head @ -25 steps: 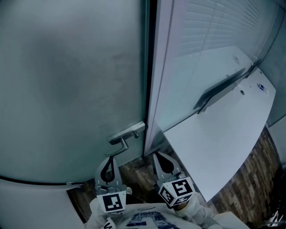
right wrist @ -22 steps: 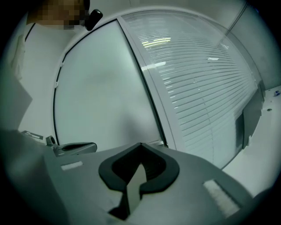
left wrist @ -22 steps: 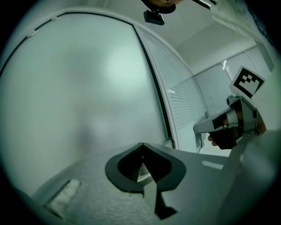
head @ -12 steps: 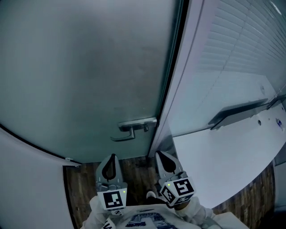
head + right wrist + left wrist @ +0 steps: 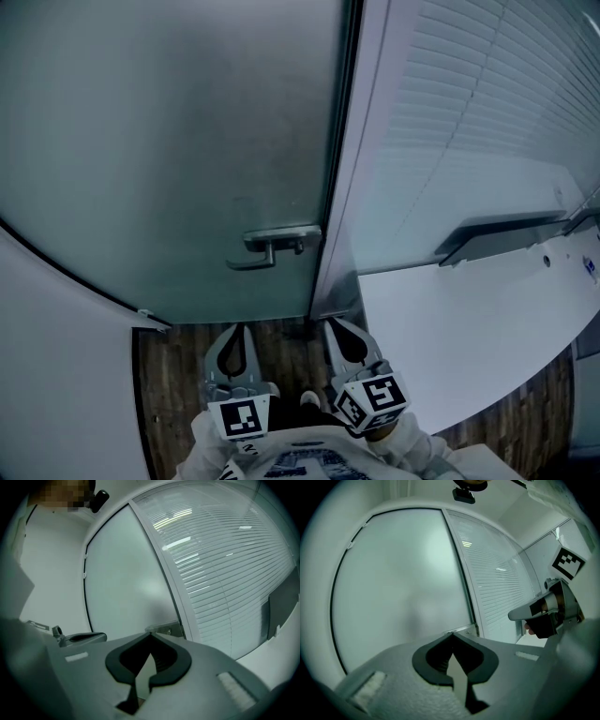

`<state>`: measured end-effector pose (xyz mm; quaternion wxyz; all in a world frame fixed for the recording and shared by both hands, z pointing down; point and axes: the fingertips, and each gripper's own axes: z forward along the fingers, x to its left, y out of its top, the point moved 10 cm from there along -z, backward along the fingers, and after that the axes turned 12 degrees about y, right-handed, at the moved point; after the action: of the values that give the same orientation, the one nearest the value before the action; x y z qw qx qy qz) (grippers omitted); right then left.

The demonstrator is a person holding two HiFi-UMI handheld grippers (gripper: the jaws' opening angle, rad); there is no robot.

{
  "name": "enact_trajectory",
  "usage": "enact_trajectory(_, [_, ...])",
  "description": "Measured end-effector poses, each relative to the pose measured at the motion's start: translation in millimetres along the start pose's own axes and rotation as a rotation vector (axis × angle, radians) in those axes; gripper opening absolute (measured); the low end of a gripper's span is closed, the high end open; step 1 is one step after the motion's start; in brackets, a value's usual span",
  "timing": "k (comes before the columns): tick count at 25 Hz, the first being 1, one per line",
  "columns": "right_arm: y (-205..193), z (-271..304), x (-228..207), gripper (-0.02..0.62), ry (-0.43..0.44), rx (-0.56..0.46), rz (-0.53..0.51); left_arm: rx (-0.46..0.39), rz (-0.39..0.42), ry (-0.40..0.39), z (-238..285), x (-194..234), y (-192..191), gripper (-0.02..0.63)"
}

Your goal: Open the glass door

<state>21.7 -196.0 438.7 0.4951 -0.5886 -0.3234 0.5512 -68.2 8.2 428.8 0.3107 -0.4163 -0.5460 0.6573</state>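
The frosted glass door (image 5: 178, 141) fills the left and middle of the head view, shut against its pale frame (image 5: 349, 187). Its metal lever handle (image 5: 272, 246) sits at the door's right edge. My left gripper (image 5: 234, 328) is shut and empty, below the handle and apart from it. My right gripper (image 5: 330, 323) is also shut and empty, under the frame. In the left gripper view the shut left gripper (image 5: 452, 633) faces the glass door (image 5: 403, 583). In the right gripper view the right gripper (image 5: 151, 633) points at the handle's plate (image 5: 166, 629).
A wall of white slatted blinds (image 5: 469, 122) stands right of the frame. Below it a white ledge (image 5: 469, 319) carries a dark bar (image 5: 497, 230). A white curved wall (image 5: 56, 375) closes the left. Dark wood floor (image 5: 178, 384) lies under the grippers, with a shoe tip (image 5: 309, 400).
The view has swung, so the door now stands more upright in the picture. The gap between the left gripper's tip and the handle has widened. Both grippers stayed shut.
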Motion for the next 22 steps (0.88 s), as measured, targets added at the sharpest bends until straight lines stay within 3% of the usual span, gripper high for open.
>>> enact_trajectory(6, [0.0, 0.7, 6.7, 0.003, -0.01, -0.007, 0.007, 0.03, 0.032, -0.035, 4.3, 3.9, -2.6, 0.007])
enact_trajectory(11, [1.3, 0.8, 14.6, 0.003, -0.027, -0.015, 0.002, 0.068, 0.107, -0.087, 13.6, 5.9, -17.5, 0.176])
enact_trajectory(13, [3.2, 0.5, 16.2, 0.003, -0.033, -0.02, -0.003, 0.055, 0.186, -0.1, 17.5, 4.4, -19.7, 0.231])
enact_trajectory(16, [5.3, -2.5, 18.4, 0.003, -0.044, -0.029, -0.011, 0.039, 0.373, -0.143, 27.2, -2.8, -27.5, 0.282])
enact_trajectory(19, [8.3, -11.2, 19.3, 0.003, -0.065, -0.034, -0.014, 0.047, 0.567, -0.174, 41.8, -8.7, -39.4, 0.304])
enact_trajectory(22, [11.5, -22.4, 17.3, 0.003, -0.095, -0.034, -0.008, 0.055, 0.706, -0.169, 60.5, -9.0, -43.8, 0.304])
